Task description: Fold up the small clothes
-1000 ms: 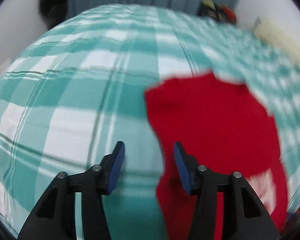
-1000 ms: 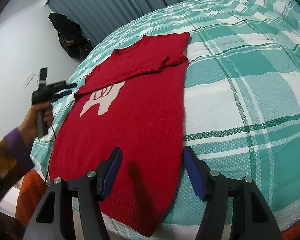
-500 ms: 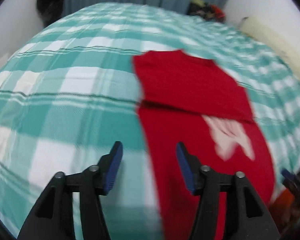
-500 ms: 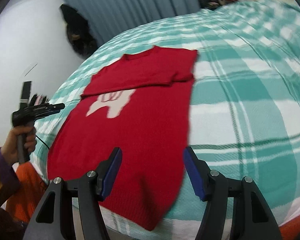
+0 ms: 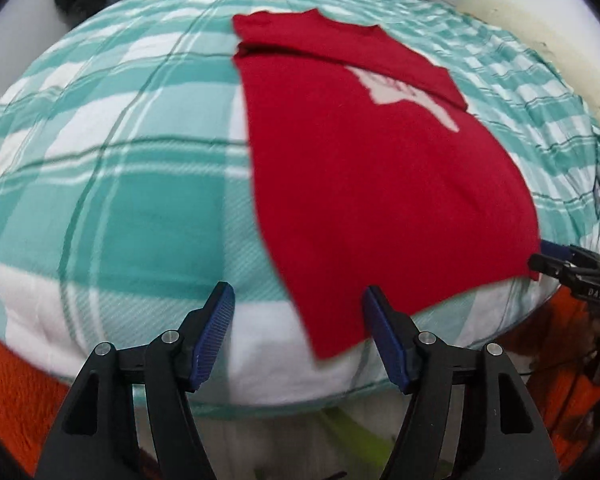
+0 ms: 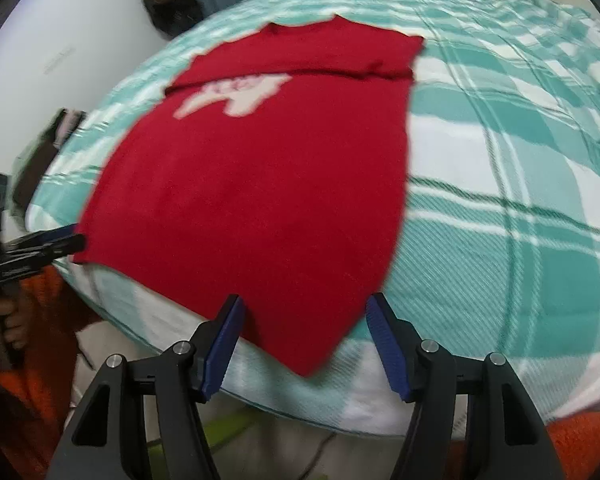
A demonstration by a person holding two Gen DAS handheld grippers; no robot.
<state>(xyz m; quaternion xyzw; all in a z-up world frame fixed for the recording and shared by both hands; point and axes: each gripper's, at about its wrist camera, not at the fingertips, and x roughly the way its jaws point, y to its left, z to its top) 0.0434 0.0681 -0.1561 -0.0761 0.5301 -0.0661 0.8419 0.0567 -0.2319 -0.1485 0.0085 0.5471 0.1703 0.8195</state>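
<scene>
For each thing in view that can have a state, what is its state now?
red sweater: lying flat on the bed, top part folded down, nothing gripping it.
left tool: open, at the sweater's near left hem corner.
right tool: open, at the near right hem corner.
checked bedcover: spread out.

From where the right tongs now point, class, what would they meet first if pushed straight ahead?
Most likely the near bottom corner of the red sweater, which lies between the open fingers of the right tongs on the checked bedspread. Depth is unclear, so they may pass just above it.
</scene>
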